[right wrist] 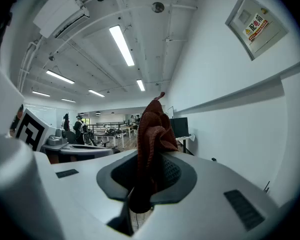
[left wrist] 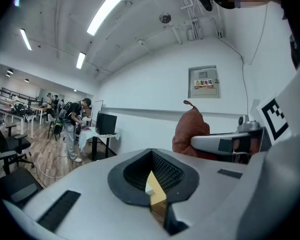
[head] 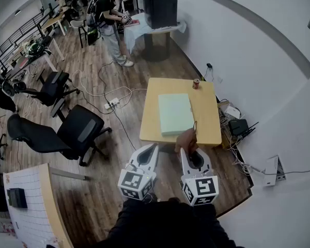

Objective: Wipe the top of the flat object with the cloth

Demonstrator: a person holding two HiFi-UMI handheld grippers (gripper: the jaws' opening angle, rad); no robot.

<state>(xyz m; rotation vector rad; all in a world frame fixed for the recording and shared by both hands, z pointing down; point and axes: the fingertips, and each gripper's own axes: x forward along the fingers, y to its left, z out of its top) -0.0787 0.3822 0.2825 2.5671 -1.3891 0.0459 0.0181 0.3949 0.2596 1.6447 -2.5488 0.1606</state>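
Your left tool [head: 154,149] had its jaws together with nothing between them. Through the small gap behind the tips, only a sliver of the bench [head: 207,119] showed. Your right tool [head: 188,152] was clamped on the reddish-brown cloth [right wrist: 153,134]. The cloth stood up from between the jaws in a bunched fold. You held both tools side by side and close together, roughly level, in front of you.

The flat object [head: 175,112], a pale green slab, lay on the wooden bench, towards its near half. In the head view, the cloth showed over the bench's near edge, by the slab's near right corner. I could not tell whether it touched either one. A small can [head: 196,83] stood at the bench's far edge, well apart from the slab. Black office chairs [head: 77,130] stood to the left of the bench. A person [head: 111,19] stood at another table far across the room.
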